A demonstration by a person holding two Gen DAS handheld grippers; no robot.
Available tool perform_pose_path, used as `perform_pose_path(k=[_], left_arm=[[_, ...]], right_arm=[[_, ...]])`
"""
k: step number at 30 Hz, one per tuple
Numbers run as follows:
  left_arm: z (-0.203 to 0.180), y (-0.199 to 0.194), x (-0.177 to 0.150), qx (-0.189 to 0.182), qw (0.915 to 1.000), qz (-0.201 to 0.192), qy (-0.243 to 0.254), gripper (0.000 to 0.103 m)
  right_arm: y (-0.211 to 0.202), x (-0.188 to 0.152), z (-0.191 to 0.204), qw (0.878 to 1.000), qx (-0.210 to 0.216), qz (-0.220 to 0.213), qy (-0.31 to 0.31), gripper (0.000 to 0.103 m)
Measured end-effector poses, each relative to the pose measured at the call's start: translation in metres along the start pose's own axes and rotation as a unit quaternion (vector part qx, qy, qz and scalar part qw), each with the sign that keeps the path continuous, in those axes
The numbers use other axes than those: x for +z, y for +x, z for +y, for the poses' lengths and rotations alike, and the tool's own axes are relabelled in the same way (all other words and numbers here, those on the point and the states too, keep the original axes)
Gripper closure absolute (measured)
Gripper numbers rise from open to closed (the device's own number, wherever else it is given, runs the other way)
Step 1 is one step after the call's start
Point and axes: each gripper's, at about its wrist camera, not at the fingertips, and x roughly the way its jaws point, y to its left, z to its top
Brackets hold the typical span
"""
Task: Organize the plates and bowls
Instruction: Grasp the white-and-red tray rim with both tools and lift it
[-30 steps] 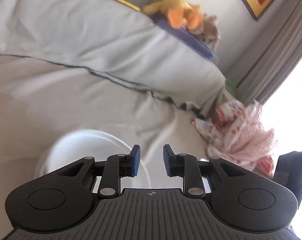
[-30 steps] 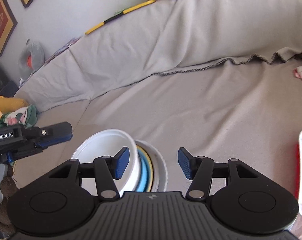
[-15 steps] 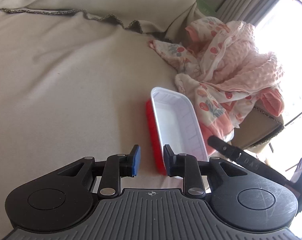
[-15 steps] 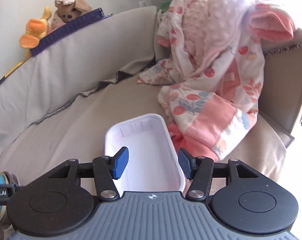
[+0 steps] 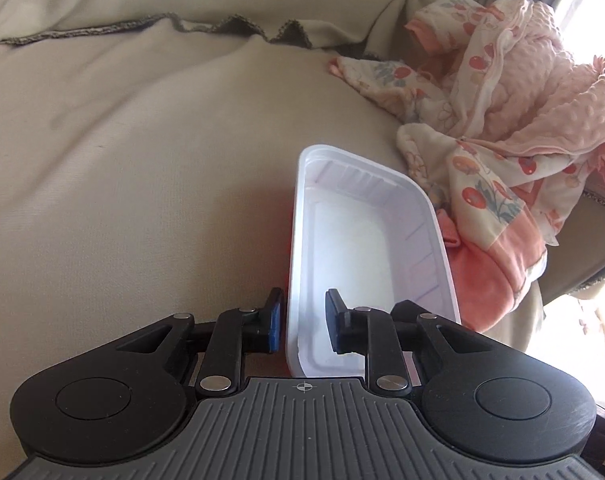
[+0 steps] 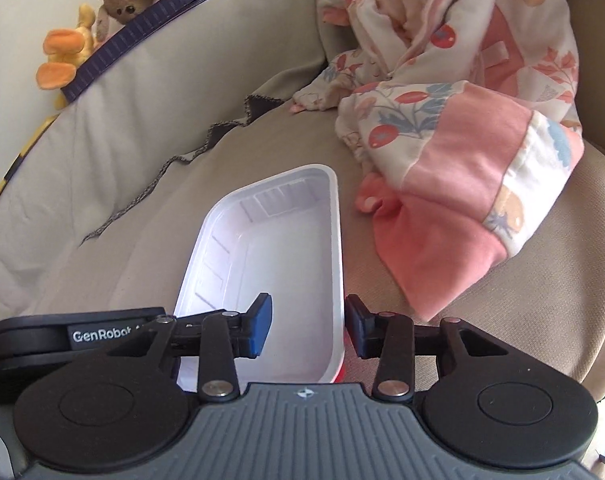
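A white rectangular dish [image 5: 354,240] with a red outside lies on the beige sofa seat [image 5: 122,160]. My left gripper [image 5: 302,320] straddles the dish's left long rim, one finger outside and one inside. Its jaws are closing, and a gap still shows between the inner pad and the wall. In the right wrist view, my right gripper [image 6: 306,320] straddles the right long rim of the same dish [image 6: 278,248]. Its jaws are closing too, with the inner pad well clear of the wall. The left gripper's black body [image 6: 74,336] shows at that view's left edge.
A pink floral blanket [image 5: 502,140] is heaped just right of the dish, over the sofa arm [image 6: 442,120]. Plush toys [image 6: 102,12] sit on the sofa back. Bare seat cushion stretches to the left of the dish.
Both grippers swung right, away from the stacked round bowls, and came down onto the rectangular dish. Each now straddles one long rim. The right jaws have narrowed clearly, the left only slightly.
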Motion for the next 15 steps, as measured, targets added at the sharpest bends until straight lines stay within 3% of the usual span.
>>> perform_pose_path(k=[4,9,15], left_arm=[[0.038,-0.044,-0.016,0.002,0.9997,-0.007,-0.023,0.08],[0.084,-0.094,-0.052,0.032,0.9975,-0.018,-0.061,0.082],[0.127,-0.114,-0.069,0.033,0.9916,-0.022,-0.123,0.083]], right_arm=[[-0.006,-0.013,0.029,0.999,0.042,0.018,-0.017,0.063],[-0.002,-0.033,0.073,0.991,0.102,0.067,-0.046,0.063],[0.007,-0.058,0.112,0.983,0.12,0.109,-0.09,0.063]])
